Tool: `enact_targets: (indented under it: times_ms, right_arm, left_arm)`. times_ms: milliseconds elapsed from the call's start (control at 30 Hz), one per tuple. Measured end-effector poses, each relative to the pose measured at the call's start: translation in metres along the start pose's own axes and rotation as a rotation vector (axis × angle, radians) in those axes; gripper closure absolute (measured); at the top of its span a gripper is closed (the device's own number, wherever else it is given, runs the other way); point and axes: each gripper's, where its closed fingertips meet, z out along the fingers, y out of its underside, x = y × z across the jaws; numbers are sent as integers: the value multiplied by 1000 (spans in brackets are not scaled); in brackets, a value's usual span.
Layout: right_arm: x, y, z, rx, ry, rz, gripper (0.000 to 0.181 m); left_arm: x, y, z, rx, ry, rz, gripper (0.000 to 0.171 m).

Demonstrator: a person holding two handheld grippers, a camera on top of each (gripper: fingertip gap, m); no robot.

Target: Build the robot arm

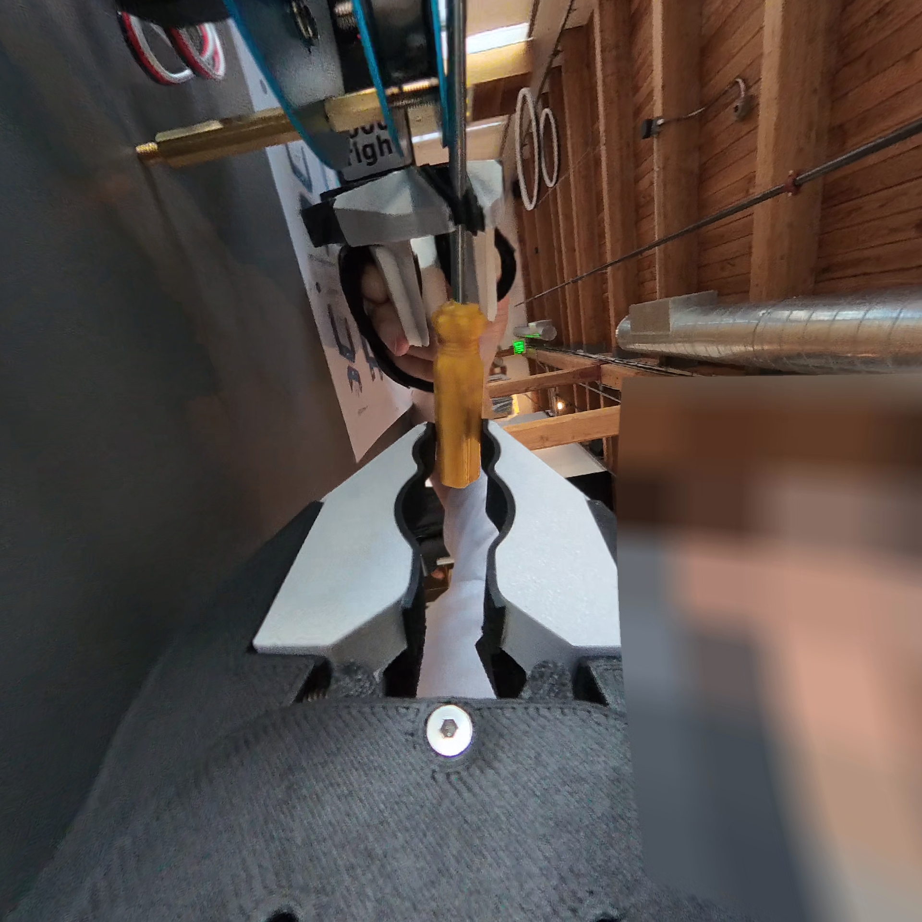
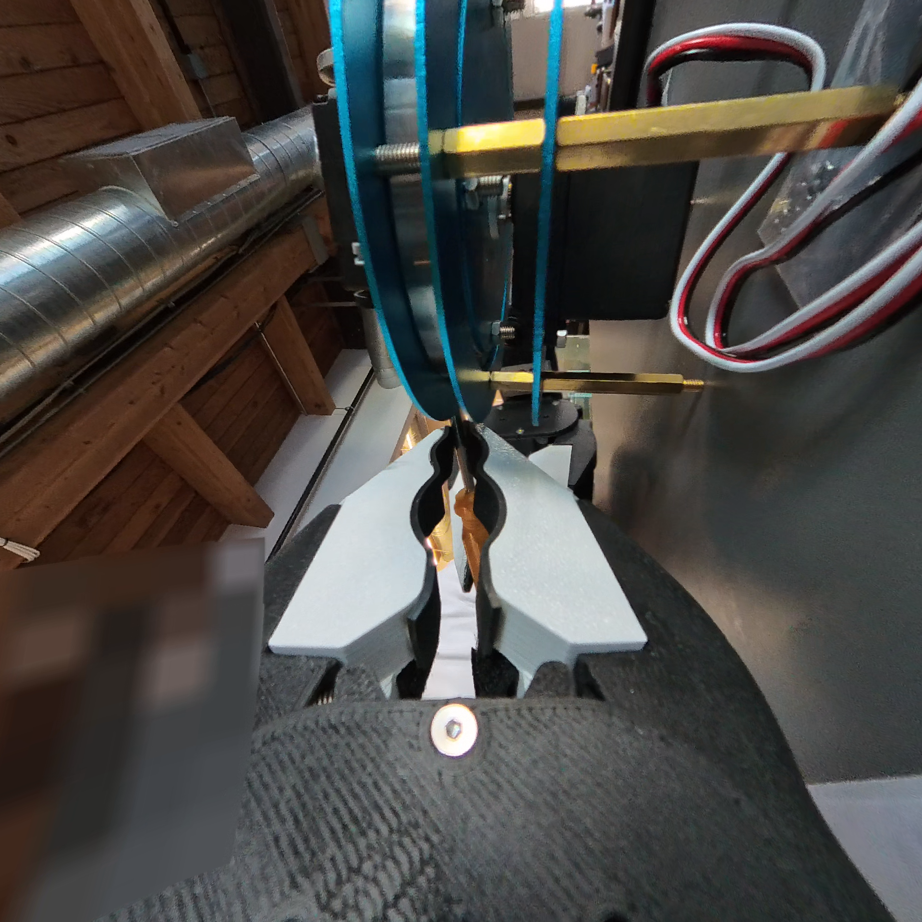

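On the left side of the left wrist view there is a plain grey wall (image 1: 124,399). Near the top a gold metal post (image 1: 219,142) sticks out sideways from a machine part with blue bands (image 1: 371,75) and red and white wires (image 1: 169,55).

In the middle, the left gripper (image 1: 456,444) has its grey fingers (image 1: 349,549) pinching the fat end of a yellow screwdriver handle (image 1: 456,394). The thin metal rod (image 1: 459,174) of the screwdriver runs straight up from the handle. Higher up, the right gripper (image 1: 464,214) is closed around that rod, and a hand (image 1: 394,319) with a black strap holds it. On the right are brown wooden boards (image 1: 748,149) and a shiny silver pipe (image 1: 778,334).

In the right wrist view, the silver pipe (image 2: 100,259) and wooden beams (image 2: 164,409) are on the left. In the middle, the right gripper (image 2: 466,464) has its jaws pressed in on the thin rod (image 2: 466,474), close under a dark disc with blue bands (image 2: 434,249). The tip looks like it reaches the disc, but it is too blurry to be sure. The yellow handle (image 2: 469,529) shows between the fingers (image 2: 359,574). On the right are gold posts (image 2: 698,129) and looping red and white wires (image 2: 778,279).
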Motion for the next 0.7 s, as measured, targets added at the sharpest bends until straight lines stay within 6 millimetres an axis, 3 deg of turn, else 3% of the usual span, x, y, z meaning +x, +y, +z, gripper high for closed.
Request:
enact_targets:
  times_ms: [400,700]
  right_arm:
    - [1,-1,3,7,-21,9,178]
    - [0,-3,-1,49,97,-149,178]
  left_arm:
    - [-5,0,-9,-100,-307,-10,156]
    - [-4,0,-9,-167,-503,-19,156]
